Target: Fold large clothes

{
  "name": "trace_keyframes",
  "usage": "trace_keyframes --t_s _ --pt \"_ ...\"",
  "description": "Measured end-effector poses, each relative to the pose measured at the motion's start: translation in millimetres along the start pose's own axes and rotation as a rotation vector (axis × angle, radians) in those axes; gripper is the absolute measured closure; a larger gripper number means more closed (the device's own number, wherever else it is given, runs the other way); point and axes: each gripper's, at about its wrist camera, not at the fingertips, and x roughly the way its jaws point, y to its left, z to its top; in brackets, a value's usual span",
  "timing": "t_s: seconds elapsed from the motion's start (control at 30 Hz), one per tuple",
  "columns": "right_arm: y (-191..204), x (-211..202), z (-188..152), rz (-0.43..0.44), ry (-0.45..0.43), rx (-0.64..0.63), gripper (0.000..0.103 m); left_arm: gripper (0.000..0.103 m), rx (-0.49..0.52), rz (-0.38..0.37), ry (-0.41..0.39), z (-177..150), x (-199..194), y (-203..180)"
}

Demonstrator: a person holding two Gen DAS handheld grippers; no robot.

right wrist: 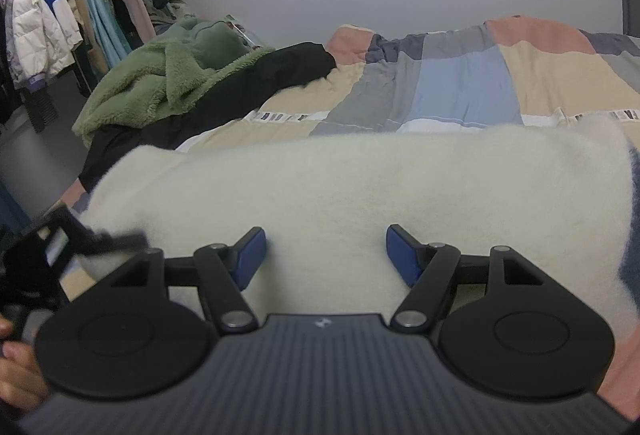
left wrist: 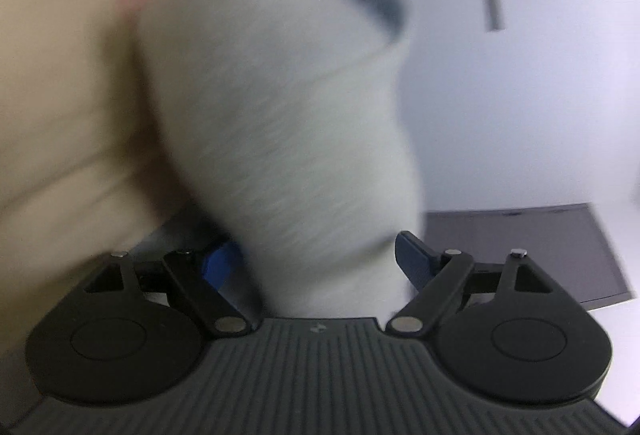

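Both grippers, left gripper [left wrist: 318, 259] and right gripper [right wrist: 326, 253], stand wide, gripping nothing, as we face the fuzzy cream-white garment [right wrist: 340, 195] lying crosswise on the patchwork bedspread [right wrist: 460, 95] directly ahead.

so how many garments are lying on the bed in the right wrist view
3: a fluffy cream sweater nearest the gripper, a green fleece jacket at far left, a black garment beside it. More may be hidden.

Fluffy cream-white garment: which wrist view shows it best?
The right wrist view: the fluffy cream-white garment lies sharp and broad across the patchwork bed cover. The left wrist view shows only a blurred fold of it.
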Motion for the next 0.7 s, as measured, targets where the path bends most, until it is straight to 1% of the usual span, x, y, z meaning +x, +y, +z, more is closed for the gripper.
trace_keyframes --t_s 0.07,0.1,0.23,0.3,0.37,0.4,0.43,0.47,0.5,0.57,0.6,0.63,0.7 --pt "-1.3 -0.9 -0.1 0.005 -0.001 0.010 0.034 0.016 0.011 -0.024 -0.009 0.1 -1.5 -3.6" --pt "-2.2 -1.4 0.1 0.008 -0.002 0.016 0.034 0.016 0.011 -0.024 -0.010 -0.9 -0.7 -3.0" --pt "-4.3 -0.7 0.6 0.013 -0.001 0.038 0.034 0.018 0.000 0.006 -0.004 -4.1 6.9 4.9" --pt "-3.9 -1.6 0.7 0.016 -0.001 0.043 0.034 0.018 -0.005 0.002 -0.008 -3.0 11.3 6.3" --pt "-2.3 -5.0 1.3 0.036 0.006 0.066 0.034 0.017 0.008 -0.004 -0.012 -4.6 15.3 5.1" --pt "-1.0 -8.1 1.2 0.059 0.012 0.089 0.033 0.018 0.012 -0.002 -0.017 -5.4 17.4 4.4" --pt "0.0 -12.1 0.5 0.095 0.018 0.126 0.032 0.022 0.010 0.004 -0.021 -6.1 18.3 4.9" --pt "1.0 -15.2 -1.1 0.135 0.023 0.160 0.027 0.030 0.007 0.019 -0.025 -9.3 12.1 6.8" --pt "2.4 -17.9 -3.9 0.186 0.029 0.202 0.024 0.035 0.006 0.039 -0.028 -12.1 7.1 8.2" --pt "2.2 -16.9 -10.0 0.262 0.057 0.311 0.022 0.045 0.016 0.063 -0.029 -15.2 9.3 3.6" --pt "0.8 -14.3 -14.1 0.293 0.081 0.377 0.020 0.047 0.022 0.066 -0.030 -15.9 8.7 2.5" --pt "-0.2 -12.3 -19.2 0.323 0.102 0.434 0.019 0.052 0.031 0.065 -0.031 -16.9 7.2 0.7" --pt "-3.5 -5.8 -30.6 0.379 0.138 0.544 0.009 0.057 0.056 0.066 -0.039 -19.0 4.8 -4.1"
